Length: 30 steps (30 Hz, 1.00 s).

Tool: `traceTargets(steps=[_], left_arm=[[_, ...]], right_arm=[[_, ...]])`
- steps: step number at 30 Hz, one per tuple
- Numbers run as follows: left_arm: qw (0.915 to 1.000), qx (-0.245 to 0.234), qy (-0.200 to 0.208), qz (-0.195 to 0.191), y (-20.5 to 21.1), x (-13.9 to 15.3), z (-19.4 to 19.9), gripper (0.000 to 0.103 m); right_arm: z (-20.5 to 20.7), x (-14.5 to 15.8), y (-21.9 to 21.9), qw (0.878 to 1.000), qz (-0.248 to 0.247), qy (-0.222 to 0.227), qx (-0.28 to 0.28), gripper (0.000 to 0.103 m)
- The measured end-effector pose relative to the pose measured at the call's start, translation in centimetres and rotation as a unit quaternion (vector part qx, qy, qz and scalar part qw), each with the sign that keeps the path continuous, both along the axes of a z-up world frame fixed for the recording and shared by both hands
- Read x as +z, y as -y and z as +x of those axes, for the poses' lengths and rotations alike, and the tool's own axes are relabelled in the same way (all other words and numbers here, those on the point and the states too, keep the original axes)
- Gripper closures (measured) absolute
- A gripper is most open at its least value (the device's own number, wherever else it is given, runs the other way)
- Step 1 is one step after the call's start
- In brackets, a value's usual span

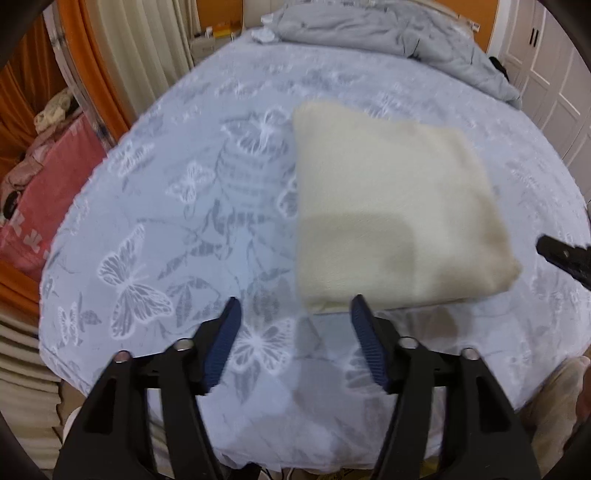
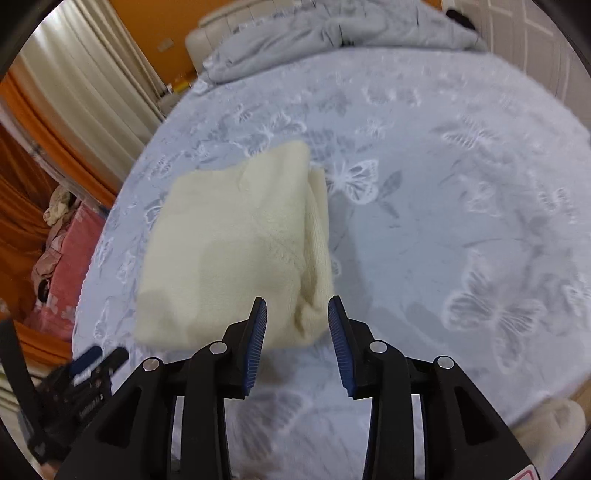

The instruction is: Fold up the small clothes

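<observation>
A cream knitted garment [image 1: 395,214] lies folded into a thick rectangle on the pale blue butterfly bedspread [image 1: 166,221]. It also shows in the right wrist view [image 2: 236,247], with a ribbed folded edge along its right side. My left gripper [image 1: 295,302] is open and empty, just in front of the garment's near left corner. My right gripper [image 2: 297,302] is open and empty, its fingers either side of the garment's near right corner without gripping it. The right gripper's tip [image 1: 565,258] shows at the right edge of the left wrist view. The left gripper [image 2: 92,365] shows at lower left of the right wrist view.
A crumpled grey duvet [image 1: 399,33] lies at the head of the bed. A pink box with clothes on it [image 1: 48,192] stands left of the bed, by orange and cream curtains [image 1: 92,55]. White wardrobe doors [image 1: 546,74] stand on the right.
</observation>
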<state>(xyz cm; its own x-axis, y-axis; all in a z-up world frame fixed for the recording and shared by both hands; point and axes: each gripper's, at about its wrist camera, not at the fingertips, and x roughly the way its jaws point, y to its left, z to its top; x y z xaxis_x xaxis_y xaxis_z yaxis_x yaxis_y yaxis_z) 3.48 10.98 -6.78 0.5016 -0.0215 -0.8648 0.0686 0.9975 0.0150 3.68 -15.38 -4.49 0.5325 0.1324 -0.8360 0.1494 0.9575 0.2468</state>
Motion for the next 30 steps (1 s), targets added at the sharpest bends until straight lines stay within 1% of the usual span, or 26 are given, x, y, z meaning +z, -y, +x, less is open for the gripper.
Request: traceTargets(steps=[2,4,5,6,7,9,11,13,17,30], left_arm=[[0.9999,-0.009,0.011,0.001,0.8,1.0,-0.6,0.039],[0.9995,-0.016,0.025,0.012,1.7,1.9,-1.4,0.038],[0.9991,-0.019,0.034,0.015,2.2,2.5,-2.0,0.038],[0.9988,-0.019,0.042,0.017,2.7,3.1,-2.5,0.037],[0.9985,-0.021,0.048,0.016,3.0,3.5,-3.0,0.036],[0.9981,-0.023,0.055,0.017,3.5,4.1,-3.7,0.031],[0.9973,-0.026,0.065,0.023,4.1,4.5,-4.6,0.03],[0.9969,-0.03,0.068,0.027,4.5,4.6,-5.4,0.03],[0.9973,-0.024,0.065,0.024,4.7,4.5,-6.3,0.03],[0.9973,-0.005,0.063,0.036,4.0,3.9,-7.5,0.03]], right_arm=[[-1.4,0.6,-0.2,1.0,-0.014,0.005,-0.005,0.067],[-3.3,1.1,0.0,1.0,-0.02,0.015,-0.014,0.065],[-4.2,1.4,-0.1,0.999,-0.021,0.018,-0.017,0.061],[-4.8,1.5,-0.1,0.999,-0.026,0.02,-0.021,0.06],[-5.2,1.7,-0.1,0.999,-0.03,0.021,-0.023,0.06],[-6.5,2.1,0.0,0.999,-0.031,0.027,-0.026,0.06],[-7.2,2.3,0.0,0.999,-0.033,0.031,-0.027,0.06],[-8.1,2.4,-0.1,0.998,-0.034,0.035,-0.026,0.059],[-9.2,2.1,-0.4,0.998,-0.034,0.035,-0.028,0.059],[-10.7,1.0,-2.1,0.998,-0.045,0.027,-0.015,0.059]])
